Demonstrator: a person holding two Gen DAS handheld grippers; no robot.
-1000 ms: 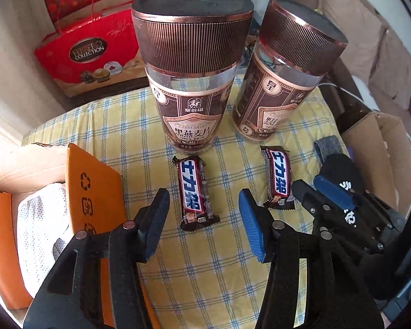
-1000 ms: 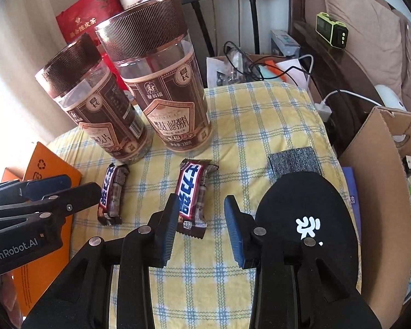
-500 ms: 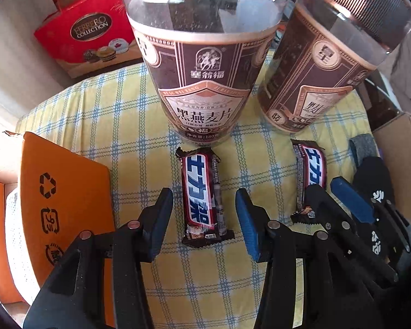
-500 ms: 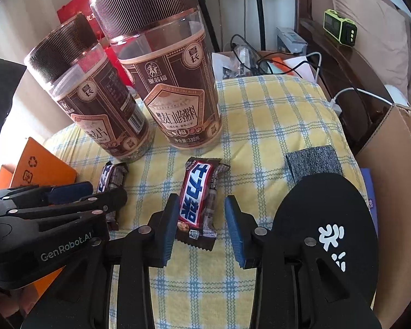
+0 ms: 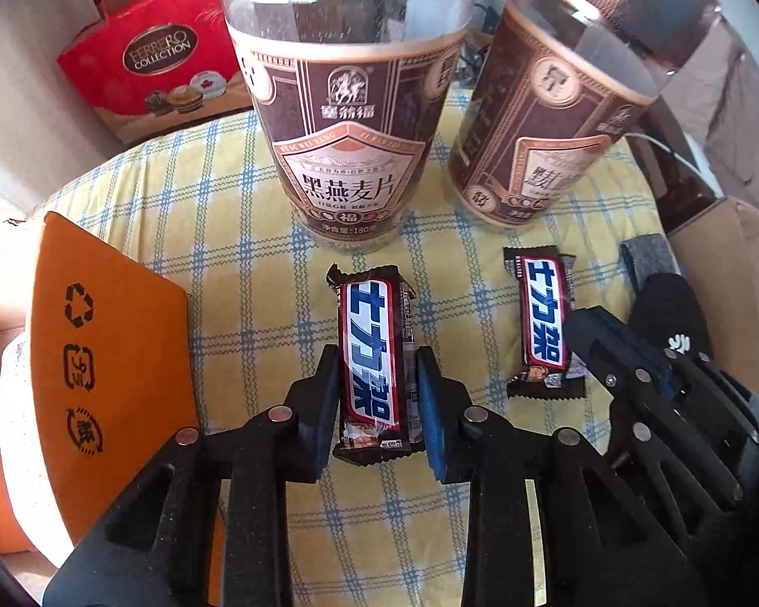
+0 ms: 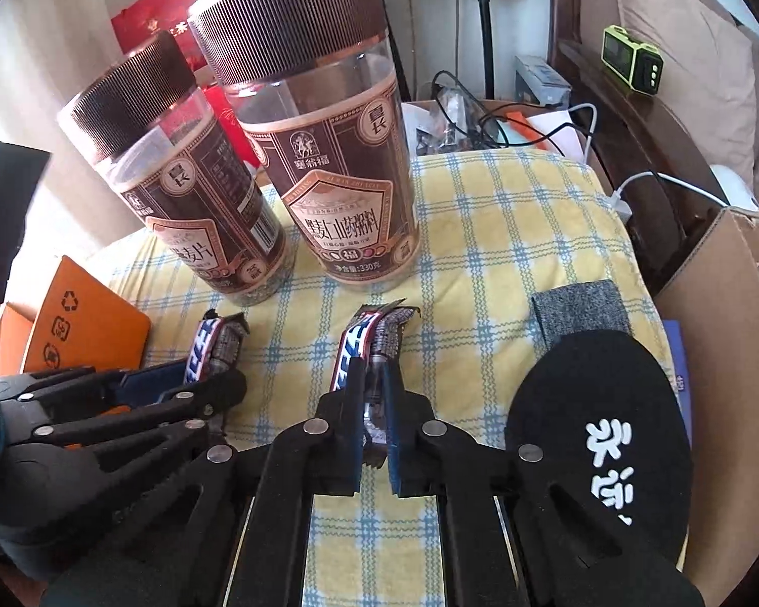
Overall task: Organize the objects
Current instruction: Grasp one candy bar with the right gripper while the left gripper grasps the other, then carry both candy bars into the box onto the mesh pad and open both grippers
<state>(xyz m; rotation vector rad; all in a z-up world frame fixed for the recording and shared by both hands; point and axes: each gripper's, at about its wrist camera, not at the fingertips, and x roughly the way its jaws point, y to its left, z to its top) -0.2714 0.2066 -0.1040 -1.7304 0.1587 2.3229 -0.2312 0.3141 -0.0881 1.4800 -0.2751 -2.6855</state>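
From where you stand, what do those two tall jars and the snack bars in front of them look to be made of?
Jars: seemingly clear plastic, since you see through them above the glossy brown label; glass is possible. Lids: ribbed, with a coppery metallic sheen, perhaps coated plastic. Bars: shiny crinkled wrappers with crimped ends, likely plastic film.

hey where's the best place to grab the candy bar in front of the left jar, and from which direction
Grip the left candy bar across its narrow width, along its lower half, coming almost straight down from above. It lies flat and lengthwise on the checked cloth, so only its long sides are free. The left gripper, whose jaws have just been closing, already straddles it there.
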